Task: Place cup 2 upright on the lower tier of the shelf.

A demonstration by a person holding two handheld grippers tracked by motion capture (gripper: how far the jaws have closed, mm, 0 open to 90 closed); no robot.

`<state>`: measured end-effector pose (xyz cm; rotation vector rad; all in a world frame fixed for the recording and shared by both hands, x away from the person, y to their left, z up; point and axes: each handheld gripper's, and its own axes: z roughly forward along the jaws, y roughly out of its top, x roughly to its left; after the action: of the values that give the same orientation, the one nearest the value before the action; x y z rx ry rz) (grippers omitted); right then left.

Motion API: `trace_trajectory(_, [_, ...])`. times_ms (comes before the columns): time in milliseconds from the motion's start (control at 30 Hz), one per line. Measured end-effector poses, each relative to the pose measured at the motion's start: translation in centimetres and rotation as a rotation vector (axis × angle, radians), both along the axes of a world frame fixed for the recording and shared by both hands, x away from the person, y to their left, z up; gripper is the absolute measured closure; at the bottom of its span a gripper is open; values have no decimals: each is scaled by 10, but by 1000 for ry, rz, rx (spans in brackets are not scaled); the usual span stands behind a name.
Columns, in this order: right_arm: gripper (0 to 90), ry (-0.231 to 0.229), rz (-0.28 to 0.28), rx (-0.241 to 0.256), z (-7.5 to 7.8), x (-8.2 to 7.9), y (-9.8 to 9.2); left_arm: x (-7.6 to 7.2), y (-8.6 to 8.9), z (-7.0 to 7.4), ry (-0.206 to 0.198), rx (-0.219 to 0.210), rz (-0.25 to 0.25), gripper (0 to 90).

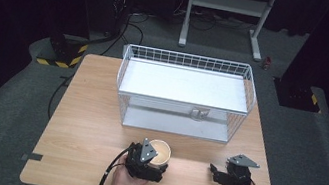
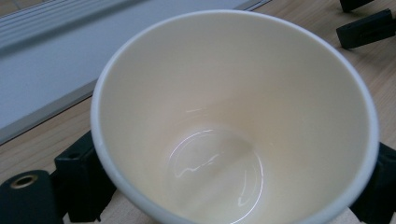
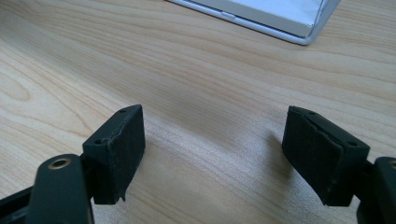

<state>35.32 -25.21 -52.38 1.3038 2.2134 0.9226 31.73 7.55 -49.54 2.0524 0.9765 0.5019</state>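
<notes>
Cream cup (image 2: 233, 116), white wire basket (image 1: 190, 61), black fingers (image 3: 116, 149)

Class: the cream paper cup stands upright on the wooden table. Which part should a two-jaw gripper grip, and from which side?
Grip the cream paper cup across its round side wall, coming in level from the person's side. It stands upright with its open mouth up, so opposite walls suit two jaws. The left gripper already holds it so; the right gripper is open.
</notes>
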Motion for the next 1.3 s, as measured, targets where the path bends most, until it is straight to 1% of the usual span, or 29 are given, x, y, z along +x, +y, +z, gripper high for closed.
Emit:
trace_trajectory(433, [217,0,0,0,0,0,0,0,1,0,-8,-6,9,90])
trace_trajectory(600, [218,0,0,0,0,0,0,1,2,1,-4,-14,19,91])
trace_trajectory(767, [218,0,0,0,0,0,0,2,2,1,-12,-4,20,91])
trace_trajectory(1167, [218,0,0,0,0,0,0,6,4,2,-4,-21,32,92])
trace_trajectory(1300, [218,0,0,0,0,0,0,7,5,3,-5,-16,42,92])
